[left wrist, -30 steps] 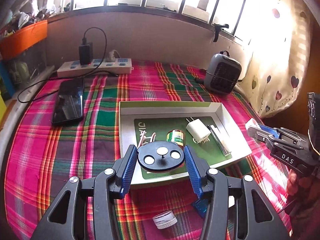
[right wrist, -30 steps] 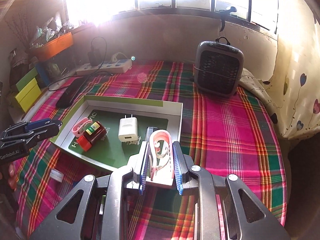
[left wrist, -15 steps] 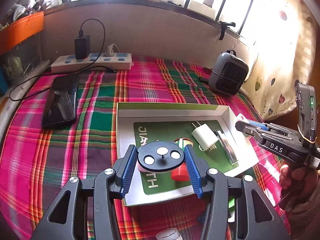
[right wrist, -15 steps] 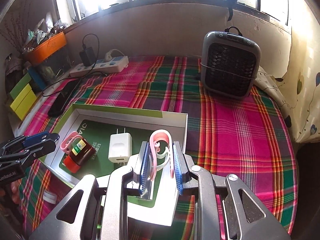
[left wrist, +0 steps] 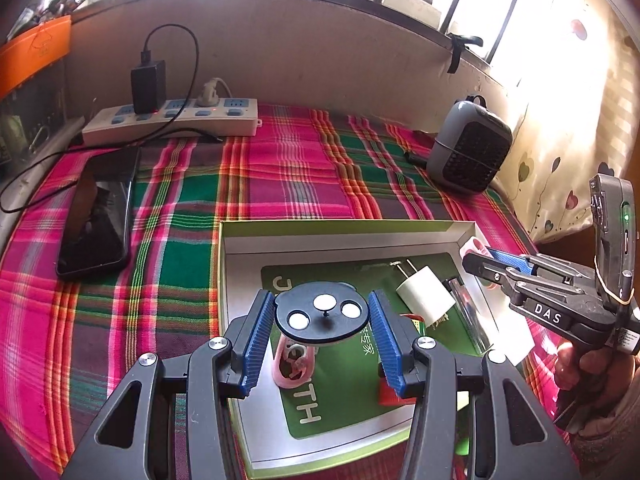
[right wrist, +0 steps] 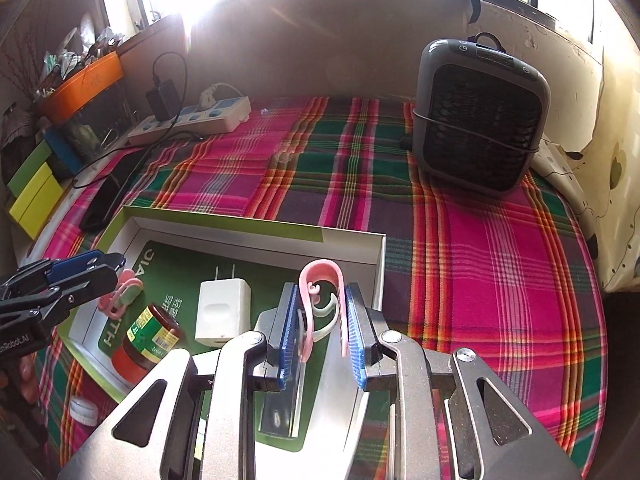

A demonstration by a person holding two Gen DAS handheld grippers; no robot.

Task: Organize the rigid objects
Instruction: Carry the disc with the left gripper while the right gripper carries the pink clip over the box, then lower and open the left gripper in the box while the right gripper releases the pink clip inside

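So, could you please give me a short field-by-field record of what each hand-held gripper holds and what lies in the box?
left hand-held gripper: closed on a black round disc with three white dots, above the box
right hand-held gripper: closed on a pink plastic clip
container: shallow white cardboard box with green lining
in box: white plug adapter, red-capped jar with green label, another pink clip
surface: pink and green plaid cloth

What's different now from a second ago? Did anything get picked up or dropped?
Both tools have moved forward and down over the tray. The left tool keeps its grip on the black disc; the right tool keeps the pink clip. Nothing was let go. The white charger and jar lie unmoved.
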